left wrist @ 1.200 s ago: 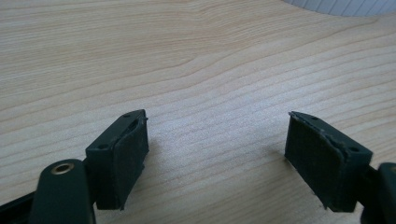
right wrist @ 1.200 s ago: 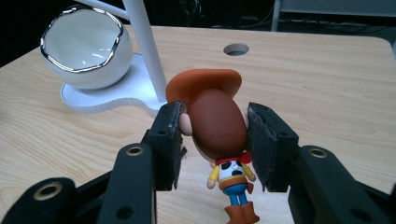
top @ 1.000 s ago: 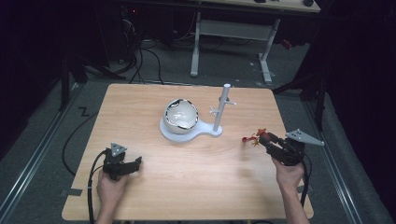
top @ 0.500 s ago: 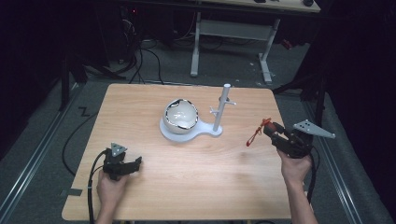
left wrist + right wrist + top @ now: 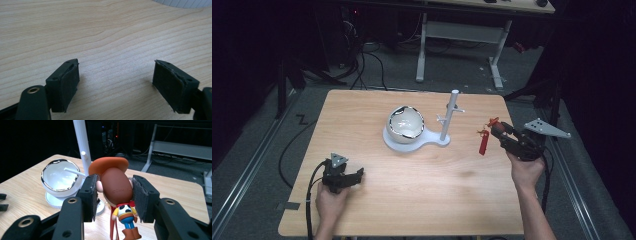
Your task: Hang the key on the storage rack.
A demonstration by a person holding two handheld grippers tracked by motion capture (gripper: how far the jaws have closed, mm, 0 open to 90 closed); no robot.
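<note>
My right gripper (image 5: 114, 195) is shut on the head of a small cowboy figure (image 5: 117, 187) with an orange hat, a cow-print vest and blue trousers. In the high view the right gripper (image 5: 498, 131) holds the cowboy figure (image 5: 484, 141) in the air at the table's right side, its red strap hanging down. A white stand (image 5: 414, 142) with an upright peg post (image 5: 449, 116) and a chrome-rimmed bowl (image 5: 405, 123) sits mid-table, left of the figure. My left gripper (image 5: 357, 175) rests low at the table's front left, open, with bare wood between its pads (image 5: 66, 82).
The wooden table (image 5: 437, 200) has bare surface across its front half. Beyond its far edge stand a white desk frame (image 5: 462, 35) and cables on a dark floor. Metal rails run along both sides of the table.
My right gripper has risen off the table with the cowboy figure, whose red strap now hangs free. The left gripper has stayed in place.
</note>
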